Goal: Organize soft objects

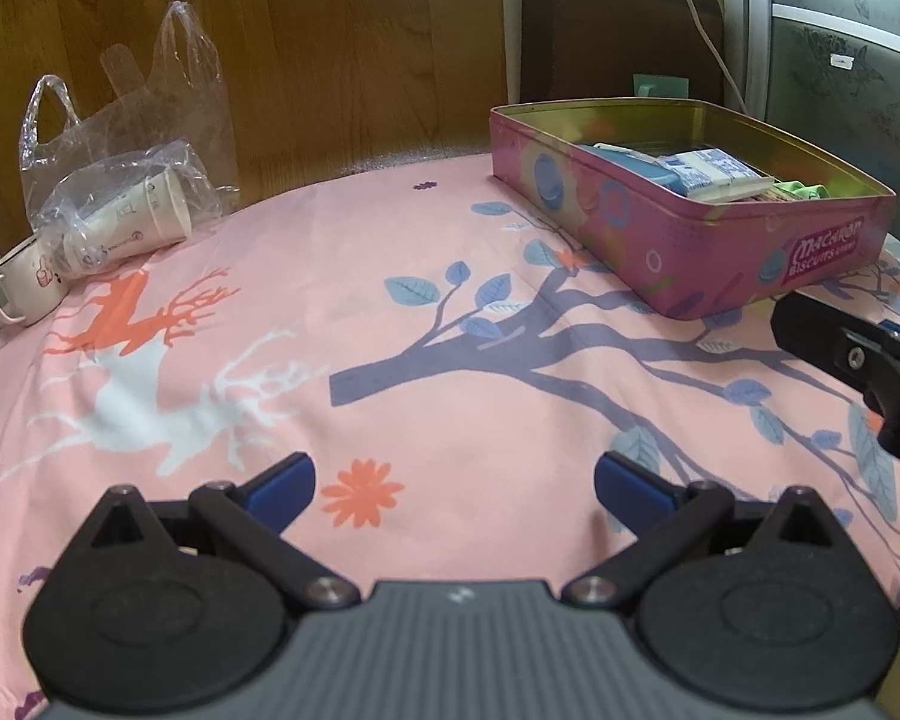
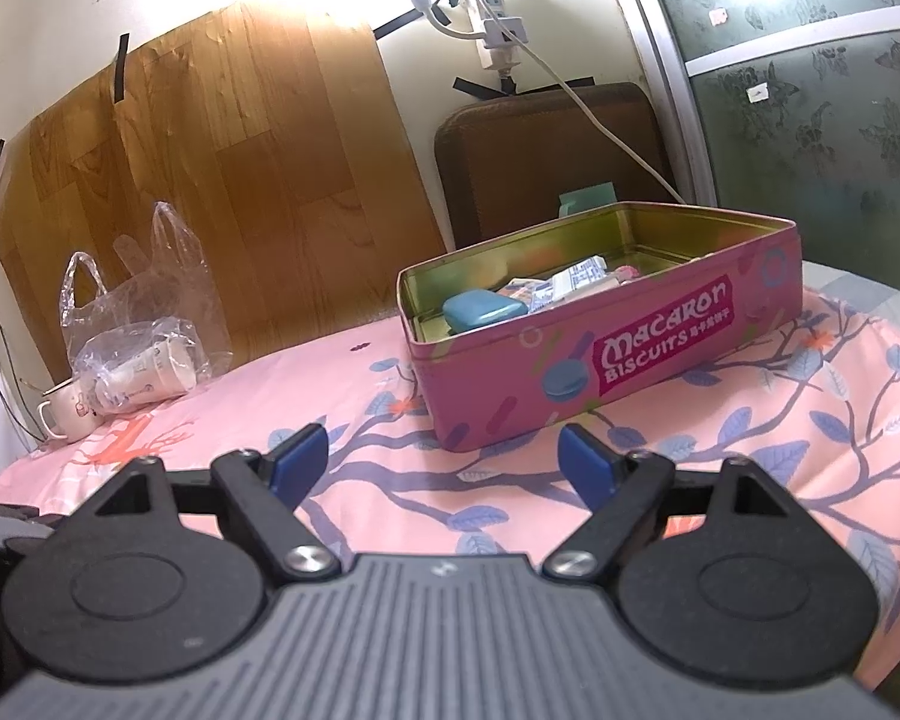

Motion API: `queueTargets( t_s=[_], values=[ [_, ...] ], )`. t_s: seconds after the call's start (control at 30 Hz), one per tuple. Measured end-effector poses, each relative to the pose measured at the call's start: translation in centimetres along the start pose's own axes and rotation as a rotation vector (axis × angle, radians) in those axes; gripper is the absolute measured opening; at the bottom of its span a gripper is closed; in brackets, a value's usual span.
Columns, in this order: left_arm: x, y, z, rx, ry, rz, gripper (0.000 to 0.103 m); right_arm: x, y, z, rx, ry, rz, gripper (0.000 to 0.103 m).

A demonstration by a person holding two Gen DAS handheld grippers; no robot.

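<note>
Hovering over a pink patterned cloth [image 1: 306, 276] that covers the desk, the left claw [image 1: 453, 489] has its blue-tipped jaws spread wide apart with nothing between them; an orange printed flower shows on the cloth in the gap. The right claw [image 2: 444, 459] is likewise spread wide and empty, above the printed purple branch.

From the left claw, the pink biscuit tin [image 1: 720, 246] lies farther off and to the right, lidless, resting on the cloth. Part of the right claw's black body shows at the right edge of the left wrist view, just near the tin's near corner. From the right claw, the tin [image 2: 630, 360] stands straight ahead and slightly right, near but apart from the fingertips, with its long labelled side turned toward the claw.

Inside the tin sit a blue rounded case [image 2: 480, 311] at the left end and a white-and-blue printed packet [image 2: 576, 279] beside it; in the left wrist view something pale green [image 1: 801, 191] pokes up at the near end, too small to identify.

Far left on the cloth, well apart from both claws, a clear plastic bag [image 1: 120, 180] holds paper cups [image 1: 150, 210] lying on their sides, and a white mug [image 1: 27, 285] stands just beside it. A wood-grain panel [image 2: 210, 180] leans against the wall behind.
</note>
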State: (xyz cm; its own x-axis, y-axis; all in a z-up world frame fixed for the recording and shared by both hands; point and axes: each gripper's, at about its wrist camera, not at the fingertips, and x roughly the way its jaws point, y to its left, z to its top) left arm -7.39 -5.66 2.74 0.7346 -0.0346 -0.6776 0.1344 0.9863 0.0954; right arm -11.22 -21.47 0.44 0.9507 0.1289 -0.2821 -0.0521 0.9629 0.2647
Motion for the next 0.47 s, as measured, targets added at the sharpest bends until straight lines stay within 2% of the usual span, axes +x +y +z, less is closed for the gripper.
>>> queueTargets(
  t_s=[0.27,0.47],
  values=[
    [0.07,0.04,0.02,-0.008,0.002,-0.008,0.103,0.1,-0.08,-0.16,0.005,0.007,0.001,0.086],
    [-0.12,-0.33,-0.16,0.021,-0.026,-0.023,0.103,0.13,0.09,-0.34,-0.001,0.01,-0.001,0.087]
  ],
)
